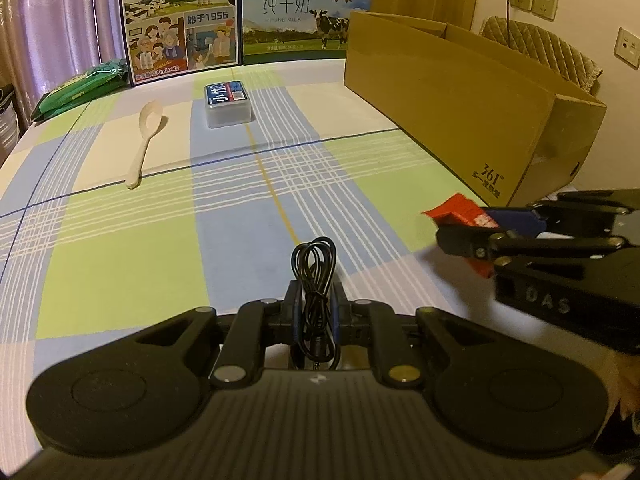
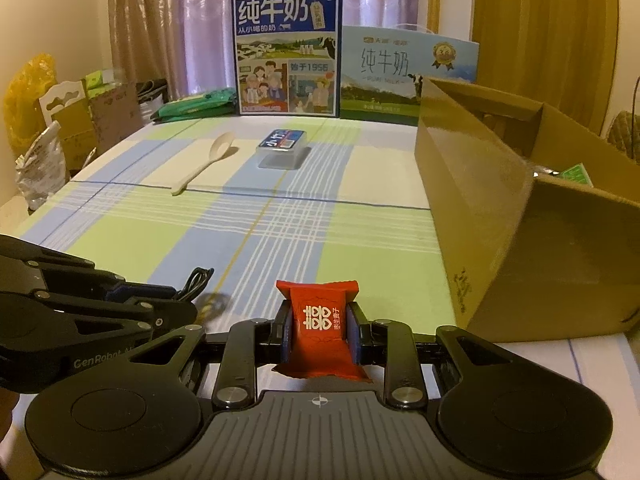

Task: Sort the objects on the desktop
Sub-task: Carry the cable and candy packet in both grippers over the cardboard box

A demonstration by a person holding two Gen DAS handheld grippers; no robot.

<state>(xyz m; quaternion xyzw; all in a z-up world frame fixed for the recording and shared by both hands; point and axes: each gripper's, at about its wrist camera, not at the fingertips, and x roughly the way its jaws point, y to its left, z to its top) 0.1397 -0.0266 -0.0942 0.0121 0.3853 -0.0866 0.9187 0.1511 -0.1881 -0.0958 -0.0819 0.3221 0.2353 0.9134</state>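
Coiled black cable (image 1: 314,280); glossy red packet (image 2: 319,322)

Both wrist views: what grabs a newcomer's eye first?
The red packet pinched in the right gripper, low in the middle of its own view, stands out most. Next is the coiled black cable clamped in the left gripper, beside the right one. Behind them, a big open cardboard box fills the right side of the checked tablecloth, with a white spoon and a small plastic box farther back.
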